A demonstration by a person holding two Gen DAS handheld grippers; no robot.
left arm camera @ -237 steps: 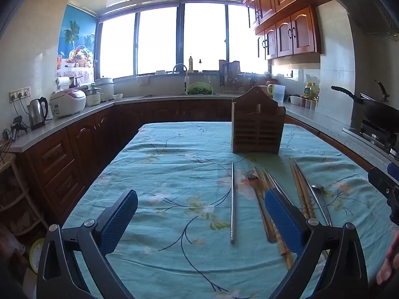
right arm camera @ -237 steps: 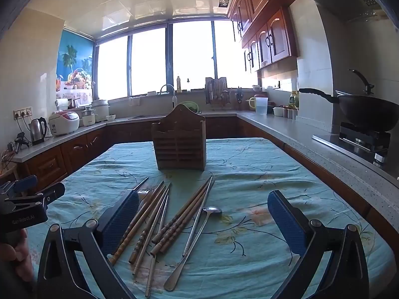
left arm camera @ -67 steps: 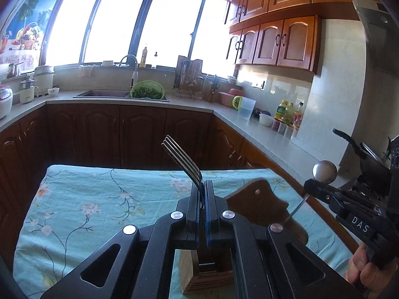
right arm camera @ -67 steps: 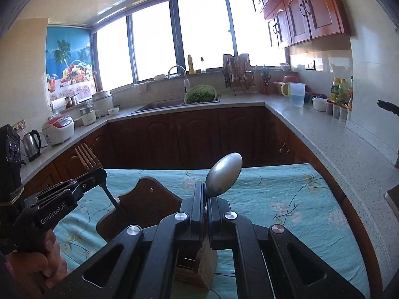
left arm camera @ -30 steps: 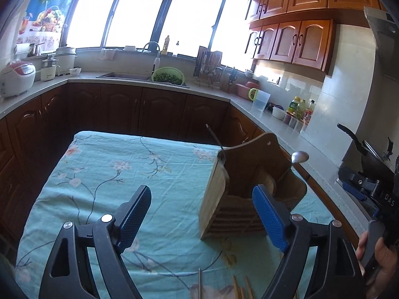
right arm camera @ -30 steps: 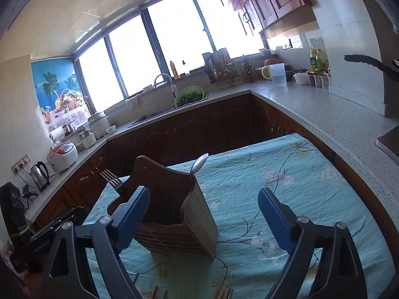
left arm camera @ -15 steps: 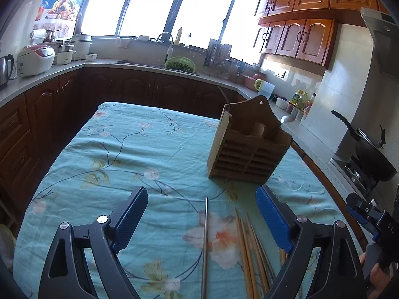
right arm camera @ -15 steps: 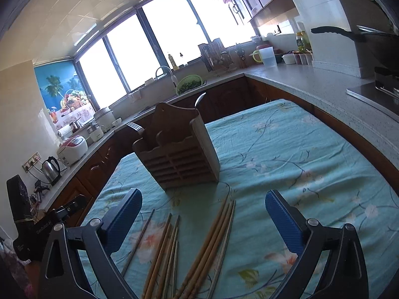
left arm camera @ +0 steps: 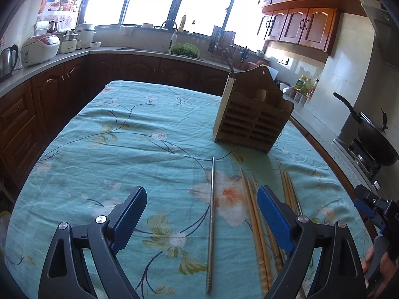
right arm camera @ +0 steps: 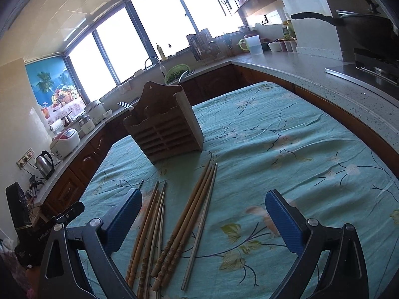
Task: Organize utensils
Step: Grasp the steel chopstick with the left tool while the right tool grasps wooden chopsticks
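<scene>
Both grippers hover over the near end of the table point(left arm camera: 74, 149), each spread wide and holding nothing: the left gripper point(left arm camera: 201, 215) has the lone steel chopstick point(left arm camera: 211, 209) lying between its pads, the right gripper point(right arm camera: 203, 214) has two bundles of wooden chopsticks point(right arm camera: 189, 221) and a thin steel one point(right arm camera: 200, 226) between its own

The holder point(left arm camera: 251, 117) stands further off, toward the right side of the cloth, with a fork point(right arm camera: 126, 105) already poking out of its left compartment (a handle shows at its right edge too, too small to name)

The step in hand looks like a fresh pick-up. To do it well, the left gripper should come down square over the steel chopstick at about mid-length, pads either side, and close only once both tips are at cloth level, since a thin rod will roll away from a one-sided touch. The right should single out one bundle, or just one stick, rather than rake across all of them; the thin steel one at the right edge is the easiest to isolate. Lift level, then tip upright over a free slot
</scene>
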